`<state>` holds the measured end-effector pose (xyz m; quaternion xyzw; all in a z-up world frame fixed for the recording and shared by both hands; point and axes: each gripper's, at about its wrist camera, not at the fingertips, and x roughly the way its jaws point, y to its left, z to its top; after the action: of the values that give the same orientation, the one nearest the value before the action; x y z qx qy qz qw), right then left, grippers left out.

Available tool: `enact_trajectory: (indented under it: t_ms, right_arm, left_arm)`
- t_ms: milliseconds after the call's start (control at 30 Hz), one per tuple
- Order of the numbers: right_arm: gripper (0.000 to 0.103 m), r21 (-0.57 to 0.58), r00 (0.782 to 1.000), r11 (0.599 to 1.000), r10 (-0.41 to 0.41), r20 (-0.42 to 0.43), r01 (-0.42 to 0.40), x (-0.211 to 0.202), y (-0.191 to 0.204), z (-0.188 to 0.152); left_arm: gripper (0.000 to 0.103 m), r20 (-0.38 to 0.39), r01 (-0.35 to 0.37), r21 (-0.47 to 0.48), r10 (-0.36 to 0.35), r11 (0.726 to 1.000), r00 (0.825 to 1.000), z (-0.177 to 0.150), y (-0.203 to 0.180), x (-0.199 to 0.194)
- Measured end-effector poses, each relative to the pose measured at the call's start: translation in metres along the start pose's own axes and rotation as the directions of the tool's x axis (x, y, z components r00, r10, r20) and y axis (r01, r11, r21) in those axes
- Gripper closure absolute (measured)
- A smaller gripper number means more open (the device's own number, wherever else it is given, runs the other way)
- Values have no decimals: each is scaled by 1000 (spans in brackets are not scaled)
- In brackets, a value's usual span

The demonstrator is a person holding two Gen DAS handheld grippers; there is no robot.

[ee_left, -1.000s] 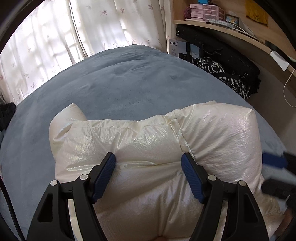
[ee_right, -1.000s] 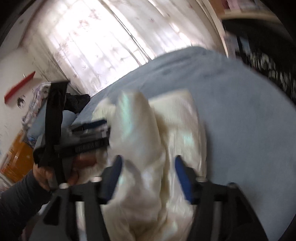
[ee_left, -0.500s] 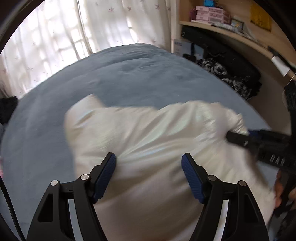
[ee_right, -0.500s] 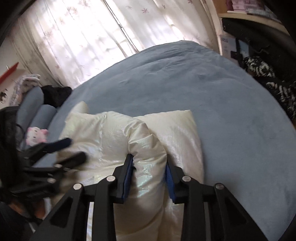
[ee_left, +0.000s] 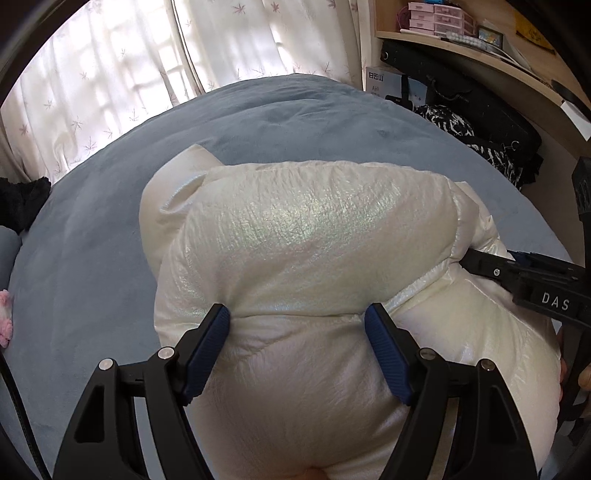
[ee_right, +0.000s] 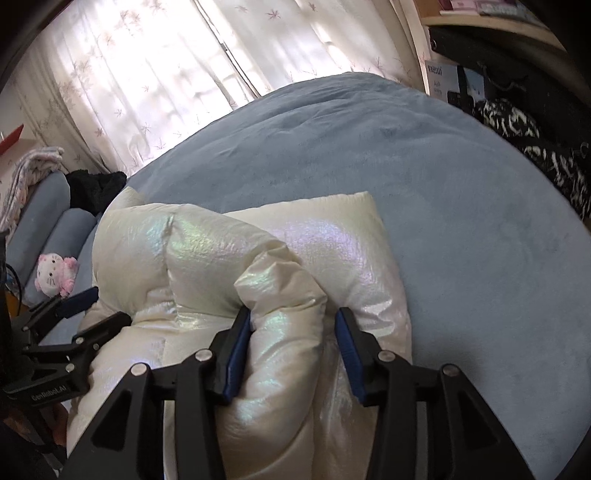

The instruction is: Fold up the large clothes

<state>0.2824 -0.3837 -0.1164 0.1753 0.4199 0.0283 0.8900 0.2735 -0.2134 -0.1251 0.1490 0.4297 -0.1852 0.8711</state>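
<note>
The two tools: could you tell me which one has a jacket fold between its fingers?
The right tool, straddling a fold of the white jacket; the left tool spreads wide over smooth fabric.

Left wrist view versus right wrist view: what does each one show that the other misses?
Left wrist only: the shelf with pink boxes, and the open left gripper over the jacket. Right wrist only: the right gripper around a puffy fold, and striped fabric beyond the pillows. Both: jacket, blue bed, curtains, pink plush toy.
</note>
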Motion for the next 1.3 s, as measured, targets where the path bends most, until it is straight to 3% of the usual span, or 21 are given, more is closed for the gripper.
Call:
enact_trajectory:
  t_ms: [933, 1300]
  right_arm:
    - [55, 84, 994, 992, 88, 60, -93, 30, -15, -21]
    - [55, 84, 994, 993, 81, 68, -87, 29, -16, -24]
  left_arm:
    - [21, 59, 31, -47, -28, 998, 998, -28, 15, 35]
    - [21, 76, 34, -40, -31, 999, 997, -34, 16, 38]
